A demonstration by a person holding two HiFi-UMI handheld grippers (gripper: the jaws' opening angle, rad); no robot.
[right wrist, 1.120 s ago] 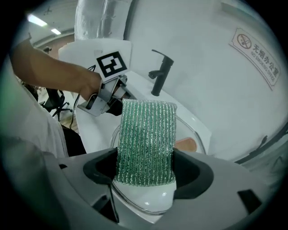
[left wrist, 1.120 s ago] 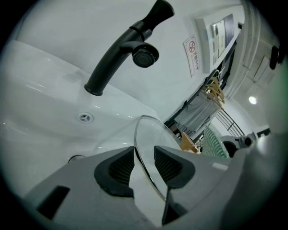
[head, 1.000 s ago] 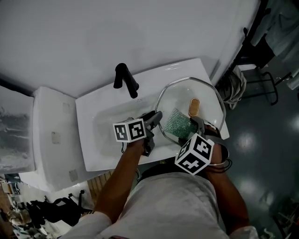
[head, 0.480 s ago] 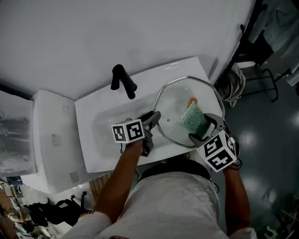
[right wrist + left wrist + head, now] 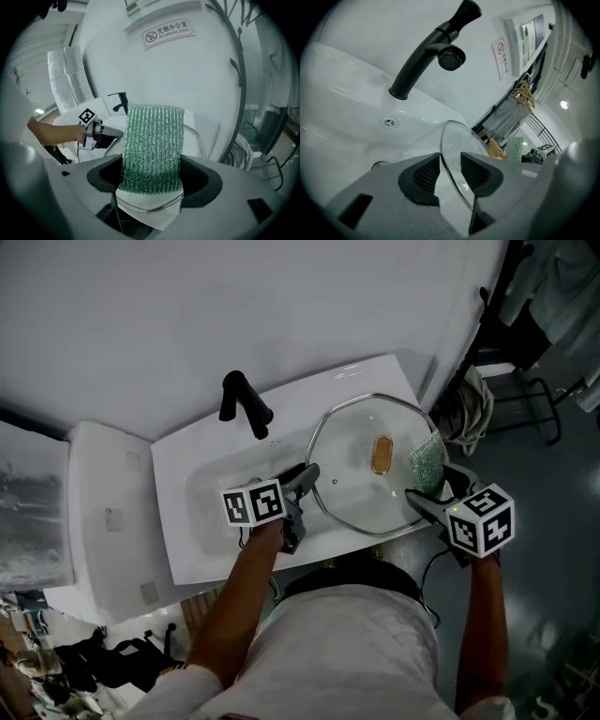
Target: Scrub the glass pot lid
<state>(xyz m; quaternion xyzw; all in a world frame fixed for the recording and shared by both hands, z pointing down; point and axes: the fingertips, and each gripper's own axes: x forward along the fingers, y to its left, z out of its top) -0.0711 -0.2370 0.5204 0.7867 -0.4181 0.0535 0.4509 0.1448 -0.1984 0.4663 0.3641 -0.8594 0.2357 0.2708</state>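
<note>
The glass pot lid [image 5: 361, 486], steel-rimmed with a brown handle [image 5: 381, 455], lies tilted over the right end of the white sink [image 5: 202, 512]. My left gripper [image 5: 305, 486] is shut on the lid's left rim; in the left gripper view that rim [image 5: 451, 154] runs between the two dark pads. My right gripper [image 5: 427, 488] is shut on a green scrubbing sponge [image 5: 427, 463] at the lid's right edge. In the right gripper view the sponge [image 5: 152, 145] stands up from the jaws and hides most of the lid behind it.
A black faucet [image 5: 246, 404] rises at the back of the sink, with the drain [image 5: 389, 123] below its spout [image 5: 451, 58]. A white box-like unit [image 5: 103, 512] sits left of the sink. Black metal frames and cables [image 5: 520, 399] stand on the dark floor to the right.
My right gripper has carried the sponge from the middle of the lid, past the handle, out to its right edge. The left gripper and the lid have stayed put.
</note>
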